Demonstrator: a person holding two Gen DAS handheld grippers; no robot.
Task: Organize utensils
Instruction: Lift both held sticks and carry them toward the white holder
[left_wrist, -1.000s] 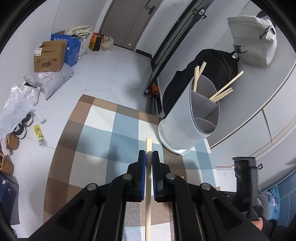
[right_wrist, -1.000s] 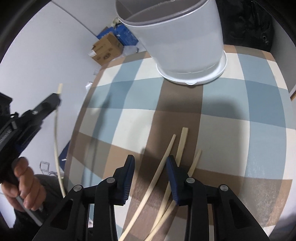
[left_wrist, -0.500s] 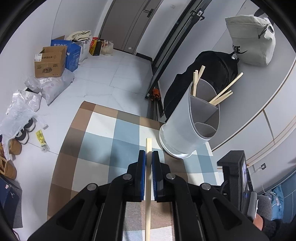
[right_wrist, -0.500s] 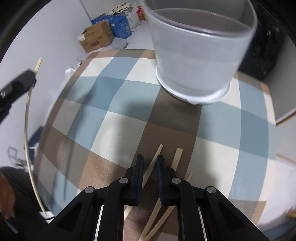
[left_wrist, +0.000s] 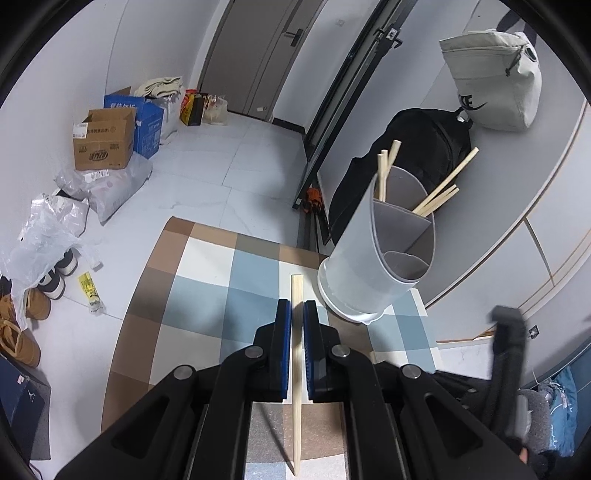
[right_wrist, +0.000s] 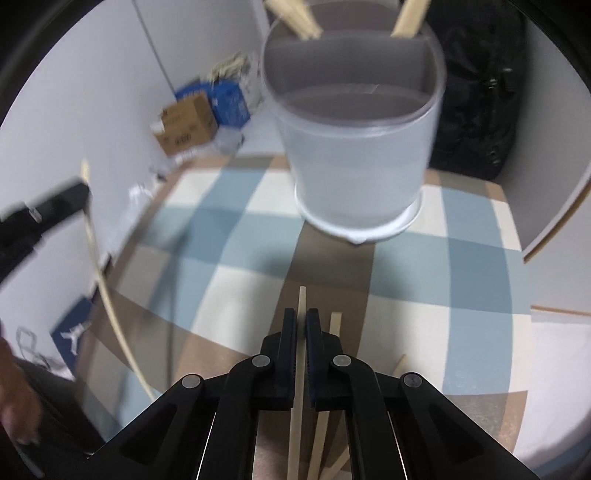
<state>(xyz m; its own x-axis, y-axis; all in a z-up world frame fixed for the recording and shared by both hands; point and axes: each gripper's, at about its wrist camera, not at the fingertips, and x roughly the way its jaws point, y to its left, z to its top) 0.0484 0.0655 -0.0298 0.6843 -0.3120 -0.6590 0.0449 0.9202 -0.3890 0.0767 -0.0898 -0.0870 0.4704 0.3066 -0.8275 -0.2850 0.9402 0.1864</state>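
A grey divided utensil holder (left_wrist: 369, 266) stands at the far side of the checked tablecloth (left_wrist: 207, 295), with several wooden chopsticks (left_wrist: 439, 192) in its back compartments. My left gripper (left_wrist: 296, 304) is shut on one chopstick (left_wrist: 296, 288) that points toward the holder. In the right wrist view, the jaws of my right gripper (right_wrist: 301, 314) are closing on another chopstick (right_wrist: 301, 297), which lies between the pads with its tip raised off the cloth. Two more chopsticks (right_wrist: 334, 326) lie on the cloth just right of it. The holder (right_wrist: 358, 166) is straight ahead.
A black backpack (left_wrist: 406, 147) and a beige bag (left_wrist: 491, 85) sit behind the holder against the curved wall. Cardboard boxes (left_wrist: 103, 144), plastic bags and shoes lie on the floor to the left. The left gripper (right_wrist: 55, 206) shows at the right wrist view's left edge.
The right gripper shut on one chopstick from the pile and rose with it, tipping toward the holder. The left gripper kept its chopstick and stayed put.
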